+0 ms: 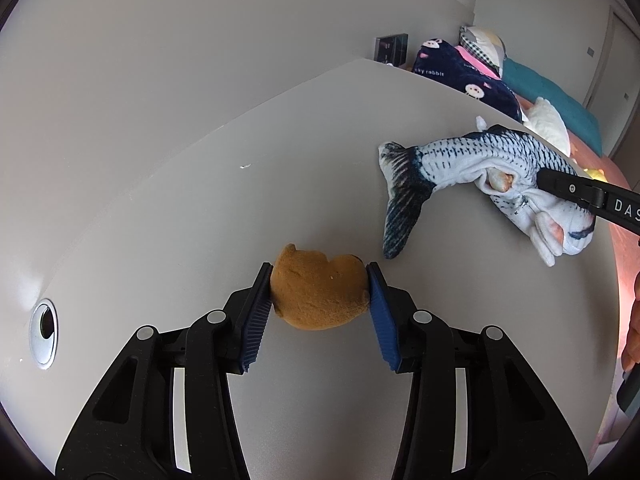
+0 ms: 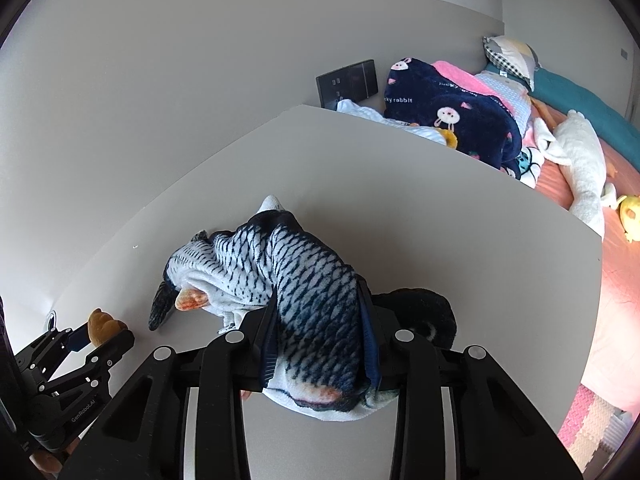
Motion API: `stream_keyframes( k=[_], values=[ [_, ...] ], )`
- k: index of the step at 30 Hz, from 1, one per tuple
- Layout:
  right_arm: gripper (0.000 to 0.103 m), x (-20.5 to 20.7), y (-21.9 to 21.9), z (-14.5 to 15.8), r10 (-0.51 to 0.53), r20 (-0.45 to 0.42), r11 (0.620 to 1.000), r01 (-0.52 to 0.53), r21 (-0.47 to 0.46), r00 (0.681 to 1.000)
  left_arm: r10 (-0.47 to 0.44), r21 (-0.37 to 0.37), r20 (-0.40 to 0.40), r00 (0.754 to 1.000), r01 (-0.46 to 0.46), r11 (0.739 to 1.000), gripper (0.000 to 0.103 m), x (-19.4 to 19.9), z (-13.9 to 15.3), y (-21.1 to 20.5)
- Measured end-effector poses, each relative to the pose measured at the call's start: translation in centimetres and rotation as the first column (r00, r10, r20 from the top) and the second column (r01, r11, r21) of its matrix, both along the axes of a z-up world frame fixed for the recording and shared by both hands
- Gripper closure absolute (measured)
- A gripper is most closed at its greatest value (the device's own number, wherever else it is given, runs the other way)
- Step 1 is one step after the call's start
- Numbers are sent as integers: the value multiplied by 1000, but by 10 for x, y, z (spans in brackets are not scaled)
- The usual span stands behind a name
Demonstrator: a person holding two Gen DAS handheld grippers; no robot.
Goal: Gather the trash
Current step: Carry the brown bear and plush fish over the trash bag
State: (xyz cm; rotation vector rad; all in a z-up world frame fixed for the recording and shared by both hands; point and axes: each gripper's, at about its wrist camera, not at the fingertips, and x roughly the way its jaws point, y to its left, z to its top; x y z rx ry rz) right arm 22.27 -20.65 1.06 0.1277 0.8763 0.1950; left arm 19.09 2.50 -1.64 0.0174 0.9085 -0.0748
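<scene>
My left gripper (image 1: 320, 282) is shut on a small brown plush toy (image 1: 320, 296), held just over the grey desk (image 1: 200, 220). The same toy (image 2: 102, 324) and the left gripper (image 2: 104, 334) show at the lower left of the right wrist view. My right gripper (image 2: 320, 320) is shut on a blue-and-white plush fish (image 2: 312, 292) near its head, with the tail end resting on the desk (image 2: 440, 220). In the left wrist view the fish (image 1: 472, 164) lies at the right with a right finger (image 1: 580, 192) across it.
A round cable grommet (image 1: 44, 332) sits in the desk at the left. Beyond the desk's far edge is a bed with a navy rabbit blanket (image 2: 452, 120), pillows (image 2: 512, 58), a white plush (image 2: 580, 160) and a yellow toy (image 2: 630, 212). A dark wall socket panel (image 2: 347, 82) is behind.
</scene>
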Motion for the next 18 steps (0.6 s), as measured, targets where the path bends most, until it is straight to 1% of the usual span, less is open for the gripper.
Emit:
stream_keyframes(
  k=[11, 18],
  values=[
    [67, -32, -33, 31, -20, 52, 999, 18, 40, 998, -53, 7, 55, 997, 53, 999, 57, -26, 29, -37],
    [67, -60, -60, 44, -48, 73, 997, 43, 61, 996, -89, 6, 81, 993, 88, 996, 57, -48, 44, -62]
  ],
)
